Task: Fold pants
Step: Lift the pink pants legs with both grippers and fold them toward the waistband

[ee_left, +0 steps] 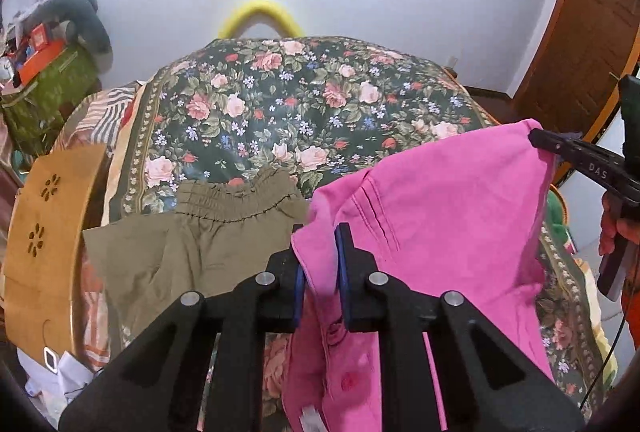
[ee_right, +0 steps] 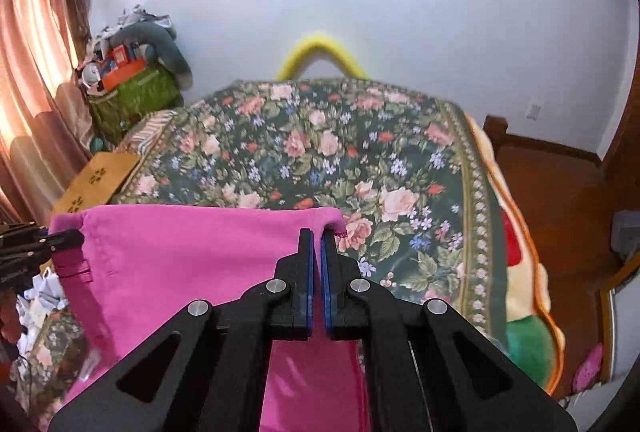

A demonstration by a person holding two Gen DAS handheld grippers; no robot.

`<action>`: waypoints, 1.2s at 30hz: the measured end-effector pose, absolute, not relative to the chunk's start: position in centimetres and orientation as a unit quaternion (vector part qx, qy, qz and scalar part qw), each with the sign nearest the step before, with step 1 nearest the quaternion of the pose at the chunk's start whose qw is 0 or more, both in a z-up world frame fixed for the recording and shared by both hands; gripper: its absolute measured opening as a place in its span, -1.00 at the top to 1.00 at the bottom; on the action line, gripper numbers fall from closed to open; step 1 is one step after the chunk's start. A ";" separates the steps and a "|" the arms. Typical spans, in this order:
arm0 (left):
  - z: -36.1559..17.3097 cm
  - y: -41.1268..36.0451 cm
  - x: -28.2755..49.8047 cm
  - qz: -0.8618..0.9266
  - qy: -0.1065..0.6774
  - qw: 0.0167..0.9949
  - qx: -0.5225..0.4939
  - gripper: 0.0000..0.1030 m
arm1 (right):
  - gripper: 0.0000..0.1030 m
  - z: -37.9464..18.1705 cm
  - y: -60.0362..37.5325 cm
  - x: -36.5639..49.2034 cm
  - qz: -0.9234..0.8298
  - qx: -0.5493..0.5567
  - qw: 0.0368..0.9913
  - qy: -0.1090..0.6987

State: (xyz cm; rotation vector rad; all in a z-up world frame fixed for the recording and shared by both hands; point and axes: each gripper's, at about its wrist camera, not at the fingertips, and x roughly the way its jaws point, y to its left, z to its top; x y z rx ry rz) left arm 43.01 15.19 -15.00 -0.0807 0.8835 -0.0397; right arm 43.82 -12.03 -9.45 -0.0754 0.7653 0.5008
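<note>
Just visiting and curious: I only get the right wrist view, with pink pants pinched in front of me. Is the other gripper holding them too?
Observer: Yes. The left gripper is shut on a fold of the pink pants.
Operator: Anything else on the bed?
Observer: Olive pants lie on the bedspread, left of the pink ones, untouched.
Operator: Who holds my gripper?
Observer: A hand holds the right gripper, which pinches the pink pants' far corner.

pants [ee_left: 440,192] above blanket [ee_left: 304,104] — shorts [ee_left: 192,244] to their left
</note>
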 end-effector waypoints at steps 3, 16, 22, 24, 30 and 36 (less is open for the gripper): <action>-14.3 14.5 41.3 -0.023 0.424 0.905 -0.030 0.71 | 0.95 -8.9 -12.6 42.0 0.244 -0.036 0.898 0.366; -13.8 10.3 31.8 -0.015 0.404 0.914 0.034 0.70 | 0.95 -8.4 -16.6 32.0 0.255 -0.010 0.893 0.370; -14.2 9.3 28.1 -0.017 0.405 0.913 0.042 0.69 | 0.95 -9.1 -18.1 27.2 0.262 -0.016 0.895 0.360; -14.6 9.6 26.9 -0.023 0.411 0.911 0.030 0.67 | 0.95 -9.5 -18.5 25.4 0.263 -0.024 0.896 0.357; -15.7 9.6 23.9 -0.027 0.422 0.906 0.025 0.67 | 0.95 -11.1 -18.6 21.9 0.270 -0.037 0.890 0.366; -17.4 9.2 21.7 -0.032 0.438 0.898 0.036 0.68 | 0.95 -13.1 -18.8 19.6 0.267 -0.042 0.886 0.375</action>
